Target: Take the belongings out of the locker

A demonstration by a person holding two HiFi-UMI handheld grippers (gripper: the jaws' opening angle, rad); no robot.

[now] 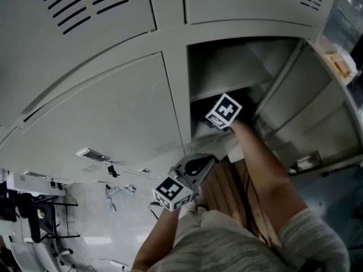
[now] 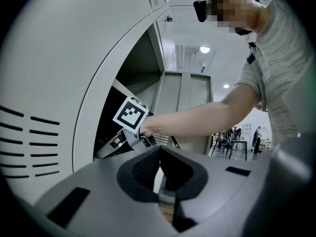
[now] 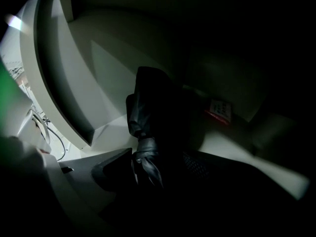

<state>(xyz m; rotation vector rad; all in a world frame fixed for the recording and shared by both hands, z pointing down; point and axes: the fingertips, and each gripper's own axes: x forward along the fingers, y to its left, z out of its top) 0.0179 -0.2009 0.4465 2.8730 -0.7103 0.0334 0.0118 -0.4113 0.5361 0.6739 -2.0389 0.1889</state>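
My right fingers (image 3: 153, 164) are deep in the open locker (image 1: 227, 67), where it is very dark. They are pinched on a black folded umbrella (image 3: 148, 107). Its gathered cloth end sits between the two pads, and the rest of it runs on ahead of my fingertips, lying on the locker's pale floor. The near pad touches the cloth. The far pad is mostly lost in shadow. Beyond the umbrella, off to the far-pad side, a small red-and-white label (image 3: 219, 111) shows against the dark, too dim to say what it is on. Behind the near pad, the locker's front edge curves away toward the lit room.

From above, only the marker cube (image 1: 224, 111) of this hand's tool shows at the locker mouth, with my bare forearm (image 1: 261, 163) stretched out behind it. The locker door (image 1: 306, 101) stands swung open on the outer side of that arm.

My left fingers (image 2: 159, 149) are pressed together at the tips with nothing between them. They hang outside the locker, below its opening and just short of it, pointing up toward my right arm. On their outer side are the closed doors (image 1: 113, 112).
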